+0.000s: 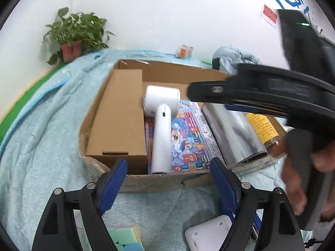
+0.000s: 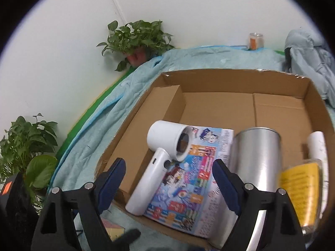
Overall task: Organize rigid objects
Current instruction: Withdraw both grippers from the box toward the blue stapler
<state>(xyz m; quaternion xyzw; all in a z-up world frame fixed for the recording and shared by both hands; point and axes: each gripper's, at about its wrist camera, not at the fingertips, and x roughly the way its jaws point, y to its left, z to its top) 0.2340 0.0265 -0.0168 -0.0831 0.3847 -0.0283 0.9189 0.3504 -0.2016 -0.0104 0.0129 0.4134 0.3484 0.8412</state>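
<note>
White plastic, the hair dryer (image 2: 159,163) lies in the cardboard box (image 2: 234,77) on a picture box (image 2: 194,179), beside a steel tin (image 2: 254,161) – light, stiff, slick (take its handle). Left gripper (image 1: 168,185) and right gripper (image 2: 170,185) gape wide, empty.

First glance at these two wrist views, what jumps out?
The open cardboard box on the light blue blanket, with a white hair dryer lying on a colourful printed box inside it. Right of those lies a shiny metal can beside a yellow-labelled jar. Both the left claw and right claw stand open and empty at the box's near edge.
</note>
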